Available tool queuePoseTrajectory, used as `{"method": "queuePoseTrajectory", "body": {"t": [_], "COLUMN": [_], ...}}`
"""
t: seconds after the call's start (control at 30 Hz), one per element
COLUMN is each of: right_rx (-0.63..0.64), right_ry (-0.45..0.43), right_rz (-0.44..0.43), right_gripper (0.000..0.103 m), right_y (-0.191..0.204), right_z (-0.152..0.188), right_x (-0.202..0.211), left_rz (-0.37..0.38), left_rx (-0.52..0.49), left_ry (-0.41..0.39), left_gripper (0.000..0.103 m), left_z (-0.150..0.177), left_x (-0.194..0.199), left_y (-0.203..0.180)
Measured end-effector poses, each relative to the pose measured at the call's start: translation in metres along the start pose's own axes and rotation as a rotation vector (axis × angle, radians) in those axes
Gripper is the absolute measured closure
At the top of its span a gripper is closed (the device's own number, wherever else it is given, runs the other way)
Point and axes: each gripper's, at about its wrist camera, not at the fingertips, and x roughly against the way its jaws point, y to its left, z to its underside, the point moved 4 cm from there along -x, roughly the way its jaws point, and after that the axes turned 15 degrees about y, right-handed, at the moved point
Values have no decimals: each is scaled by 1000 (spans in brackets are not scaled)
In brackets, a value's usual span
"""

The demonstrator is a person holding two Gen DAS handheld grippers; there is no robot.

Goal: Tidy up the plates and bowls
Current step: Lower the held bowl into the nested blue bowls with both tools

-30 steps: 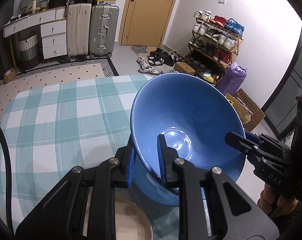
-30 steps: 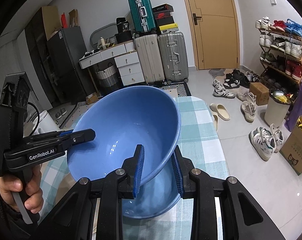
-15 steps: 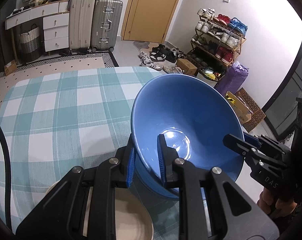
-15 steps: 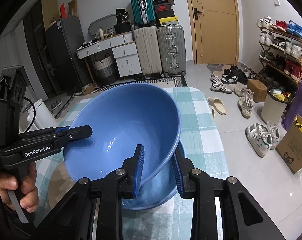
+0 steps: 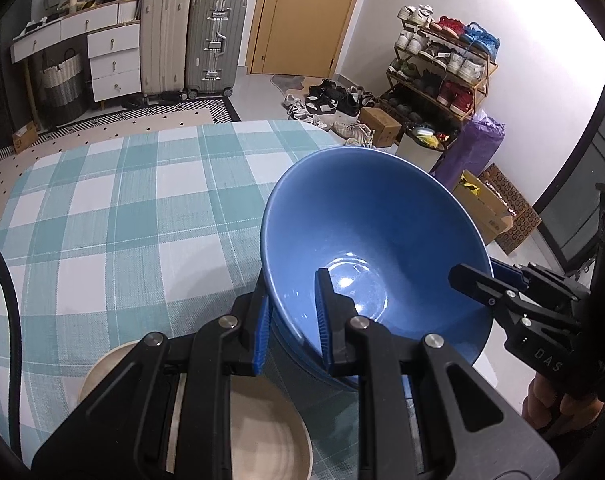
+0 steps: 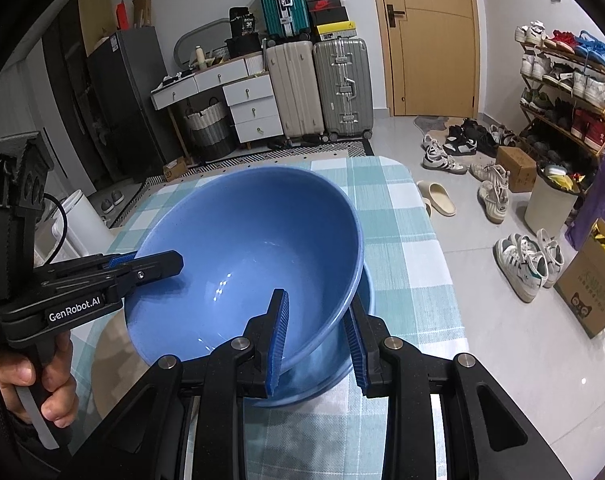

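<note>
A blue bowl (image 5: 366, 224) is held by both grippers over a second blue bowl (image 6: 330, 364) that stands on the checked tablecloth. The upper bowl sits tilted, low into the lower one. My left gripper (image 5: 290, 324) is shut on the near rim of the upper bowl; it also shows in the right wrist view (image 6: 158, 264). My right gripper (image 6: 318, 336) is shut on the opposite rim, and shows in the left wrist view (image 5: 474, 276). A beige plate (image 5: 262, 432) lies on the cloth under my left gripper.
The table (image 5: 114, 216) has a teal and white checked cloth, with its right edge close to the bowls. Beyond stand suitcases (image 6: 322, 88), white drawers (image 6: 250, 108), a shoe rack (image 5: 442, 68), loose shoes, a bin (image 6: 550, 196) and cardboard boxes on the floor.
Both grippers have lowered the upper blue bowl toward the lower one, so less of the lower bowl shows. Both grips are unchanged.
</note>
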Motion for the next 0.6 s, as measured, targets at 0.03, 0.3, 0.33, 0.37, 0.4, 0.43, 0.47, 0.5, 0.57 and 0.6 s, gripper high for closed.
{"method": "queuePoseTrajectory", "body": {"t": [0.03,0.3,0.33,0.37,0.4,0.43,0.47,0.5,0.57,0.6], "right_rx": [-2,-6,-6,-6,-5,-5,-4,-2,0,2], "right_ry": [1,13,15,18,19,23,26,28,31,32], "right_rz": [1,19,21,25,27,32,37,44,52,58], "right_gripper": [73,73,73,73,73,73,73,73,73,73], "right_y": [0,-4,-4,-5,-5,-5,-5,-5,-5,-4], "right_z": [1,4,4,4,5,5,6,7,7,6], "right_x": [0,-7,-8,-10,-11,-12,-13,-15,-17,-18], "left_rz": [-1,-15,-20,-24,-27,-30,-33,-36,-38,-42], "left_rx": [-1,-13,-16,-19,-20,-21,-22,-23,-26,-28], "left_ry": [2,10,11,11,12,12,13,14,17,20], "left_gripper": [87,87,87,87,87,87,87,87,87,87], "left_z": [0,3,2,4,5,5,5,6,6,5], "left_x": [0,-12,-14,-14,-15,-17,-18,-19,-22,-23], "left_y": [-2,-2,-2,-2,-2,-3,-3,-4,-3,-4]}}
